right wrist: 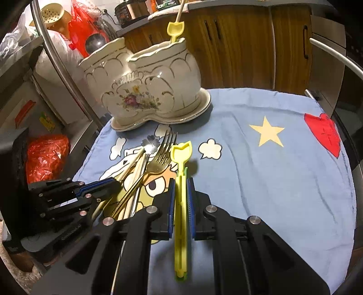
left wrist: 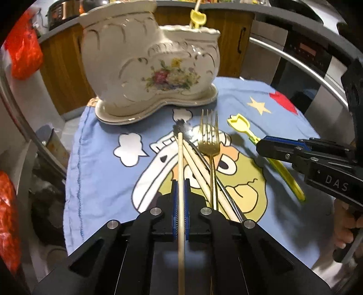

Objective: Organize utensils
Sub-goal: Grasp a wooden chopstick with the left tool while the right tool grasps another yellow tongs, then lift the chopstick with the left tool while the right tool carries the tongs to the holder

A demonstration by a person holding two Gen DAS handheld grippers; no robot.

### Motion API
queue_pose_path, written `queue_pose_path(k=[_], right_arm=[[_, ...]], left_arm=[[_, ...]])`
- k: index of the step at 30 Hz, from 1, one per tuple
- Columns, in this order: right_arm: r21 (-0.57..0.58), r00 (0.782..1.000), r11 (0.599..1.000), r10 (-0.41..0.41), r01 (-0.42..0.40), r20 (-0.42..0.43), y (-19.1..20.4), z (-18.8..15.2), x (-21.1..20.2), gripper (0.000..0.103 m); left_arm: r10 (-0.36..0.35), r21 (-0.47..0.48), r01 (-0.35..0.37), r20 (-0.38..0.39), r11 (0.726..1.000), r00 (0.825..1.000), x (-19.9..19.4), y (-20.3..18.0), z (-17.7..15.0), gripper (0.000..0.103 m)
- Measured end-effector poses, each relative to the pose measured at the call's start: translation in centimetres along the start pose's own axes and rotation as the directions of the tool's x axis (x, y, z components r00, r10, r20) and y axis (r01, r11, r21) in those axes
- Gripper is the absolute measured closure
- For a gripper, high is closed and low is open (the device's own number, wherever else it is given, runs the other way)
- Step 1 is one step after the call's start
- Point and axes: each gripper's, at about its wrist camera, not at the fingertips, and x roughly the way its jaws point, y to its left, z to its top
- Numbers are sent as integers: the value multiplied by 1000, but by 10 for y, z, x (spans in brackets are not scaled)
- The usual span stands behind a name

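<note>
The left gripper (left wrist: 180,181) is clenched on a wooden chopstick (left wrist: 180,163), which runs straight between its blue pads and points toward the ceramic holder (left wrist: 145,68). The stick's far tip sits near the flower-shaped end of a silver utensil (left wrist: 181,127) on the blue cloth (left wrist: 97,163) that covers the table.

Just right of the held stick lies a loose bundle: a second chopstick (left wrist: 197,165), a gold fork (left wrist: 209,140) with its tines toward the holder, and the silver utensil's handle, all crossing one another.

The right gripper (right wrist: 180,181) is clenched on a yellow plastic utensil (right wrist: 180,163), its tulip-shaped head sticking out past the pads, near the fork's tines in the right wrist view. A thin green edge shows along its side; whether that is a second piece I cannot tell.

The holder stands on its matching saucer (right wrist: 199,109) at the far side of the cloth. Its right compartment already holds another yellow utensil (right wrist: 174,30) and a wooden stick (right wrist: 180,10), both upright.
</note>
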Motion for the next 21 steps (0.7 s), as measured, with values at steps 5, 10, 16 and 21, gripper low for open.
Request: queue_pose_path(k=[5, 10, 16, 21], right_arm=[[27, 999, 1000, 13, -14, 39, -3, 2, -8, 93], [27, 993, 999, 30, -33, 111, -3, 6, -24, 93], [47, 976, 994, 84, -95, 202, 3, 20, -49, 93], [15, 952, 994, 102, -111, 289, 14, 59, -64, 93]], left_arm=[[-34, -27, 36, 77, 999, 996, -19, 10, -1, 98], [-44, -31, 51, 202, 998, 978, -52, 12, -1, 98], [-51, -19, 61, 340, 998, 939, -98, 14, 12, 98], [-36, -34, 56, 430, 998, 902, -127, 28, 45, 98]])
